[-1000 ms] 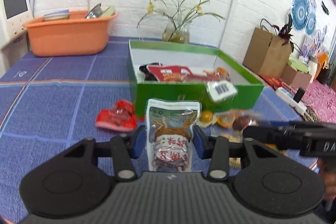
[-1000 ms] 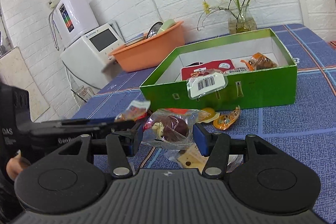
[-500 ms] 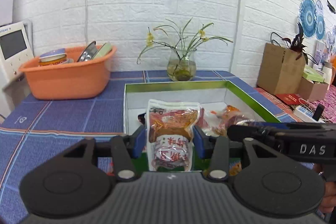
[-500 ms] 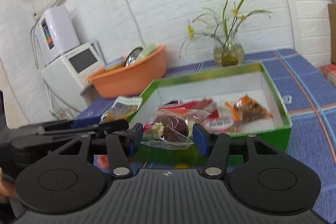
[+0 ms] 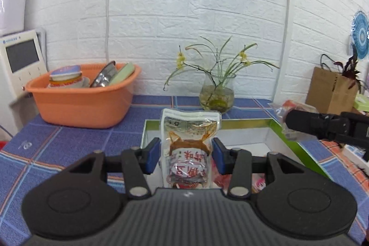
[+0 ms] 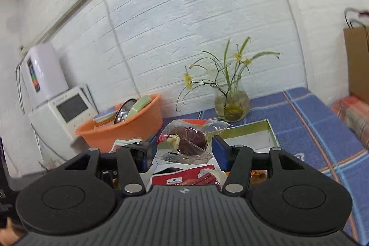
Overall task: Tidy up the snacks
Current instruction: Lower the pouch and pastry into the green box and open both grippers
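My left gripper (image 5: 186, 155) is shut on a clear pouch of brown snack with red lettering (image 5: 189, 149) and holds it upright over the open green box (image 5: 272, 122). My right gripper (image 6: 183, 150) is shut on a clear packet with a dark round pastry (image 6: 188, 142), also above the green box (image 6: 271, 130). A red snack pack (image 6: 182, 179) lies inside the box below it. The right gripper and its packet also show at the right of the left wrist view (image 5: 322, 126).
An orange basin (image 5: 80, 98) with dishes stands at the back left. A glass vase with a plant (image 5: 216, 96) stands behind the box. A white appliance (image 5: 20, 57) is at the far left. A brown paper bag (image 5: 329, 91) is at the right.
Both grippers have risen and moved forward from the loose snacks on the table to above the green box, each carrying its packet.
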A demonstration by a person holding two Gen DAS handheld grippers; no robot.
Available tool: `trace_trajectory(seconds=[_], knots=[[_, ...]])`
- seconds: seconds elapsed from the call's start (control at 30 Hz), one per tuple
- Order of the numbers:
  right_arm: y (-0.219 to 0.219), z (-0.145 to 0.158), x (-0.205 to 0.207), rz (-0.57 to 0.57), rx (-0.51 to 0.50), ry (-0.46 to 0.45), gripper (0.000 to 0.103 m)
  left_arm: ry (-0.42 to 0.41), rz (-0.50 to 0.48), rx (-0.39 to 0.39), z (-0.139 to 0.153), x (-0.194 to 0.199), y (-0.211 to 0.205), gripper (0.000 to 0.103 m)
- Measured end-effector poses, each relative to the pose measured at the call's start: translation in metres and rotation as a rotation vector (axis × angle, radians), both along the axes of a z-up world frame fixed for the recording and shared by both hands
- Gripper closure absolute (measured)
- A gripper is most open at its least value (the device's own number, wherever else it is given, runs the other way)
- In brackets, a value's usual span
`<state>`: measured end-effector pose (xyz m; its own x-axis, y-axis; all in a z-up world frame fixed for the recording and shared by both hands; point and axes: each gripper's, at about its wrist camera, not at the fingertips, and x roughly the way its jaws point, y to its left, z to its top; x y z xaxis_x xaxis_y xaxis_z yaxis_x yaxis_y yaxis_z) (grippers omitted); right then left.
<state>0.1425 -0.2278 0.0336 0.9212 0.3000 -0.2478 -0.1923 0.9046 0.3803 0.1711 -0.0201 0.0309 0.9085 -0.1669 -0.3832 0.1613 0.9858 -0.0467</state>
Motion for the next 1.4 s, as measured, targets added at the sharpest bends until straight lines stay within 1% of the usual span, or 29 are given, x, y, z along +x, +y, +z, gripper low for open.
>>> trace_trajectory(seconds=[0.03, 0.07, 0.13, 0.17, 0.23, 0.27, 0.37, 0.47, 0.63, 0.87, 1.03, 1.2, 1.3, 1.4], knots=[[-0.004, -0.005, 0.002, -0.006, 0.044, 0.004, 0.014, -0.003, 0.005, 0.002, -0.001, 0.001, -0.002, 0.057], [-0.006, -0.008, 0.006, 0.001, 0.06, 0.029, 0.014, -0.01, 0.0, 0.0, -0.003, 0.001, -0.002, 0.057], [-0.006, -0.013, 0.008, 0.014, 0.041, 0.046, 0.014, -0.017, -0.001, -0.016, -0.006, -0.002, -0.002, 0.057], [-0.005, -0.015, 0.007, 0.005, 0.013, 0.049, 0.014, -0.02, -0.005, -0.013, -0.008, -0.003, -0.002, 0.057], [-0.003, -0.019, 0.007, -0.018, -0.04, 0.053, 0.014, -0.015, -0.015, 0.022, -0.011, -0.001, -0.006, 0.056], [-0.003, -0.02, 0.008, -0.031, -0.052, 0.057, 0.014, -0.021, -0.015, 0.033, -0.012, 0.0, -0.007, 0.056], [-0.003, -0.023, 0.008, -0.044, -0.07, 0.056, 0.014, -0.016, -0.017, 0.03, -0.014, 0.003, -0.006, 0.055], [0.003, -0.024, 0.006, -0.05, -0.11, 0.037, 0.013, -0.027, 0.012, 0.031, -0.015, 0.004, -0.003, 0.055], [0.014, -0.032, 0.006, -0.053, -0.124, 0.015, 0.013, -0.021, 0.04, 0.018, -0.017, 0.01, 0.004, 0.054], [0.033, -0.037, 0.003, -0.042, -0.193, 0.006, 0.013, -0.019, 0.051, 0.003, -0.02, 0.014, 0.008, 0.053], [0.033, -0.038, 0.003, -0.052, -0.2, 0.003, 0.013, -0.026, 0.048, -0.016, -0.024, 0.016, 0.009, 0.052], [0.033, -0.043, 0.004, -0.062, -0.234, -0.022, 0.013, -0.041, 0.043, -0.01, -0.032, 0.018, 0.006, 0.052], [0.033, -0.045, 0.004, -0.073, -0.245, -0.035, 0.013, -0.037, 0.032, -0.018, -0.037, 0.022, 0.004, 0.052], [0.031, -0.047, 0.007, -0.075, -0.236, -0.027, 0.012, -0.025, 0.029, -0.017, -0.042, 0.026, 0.002, 0.052]])
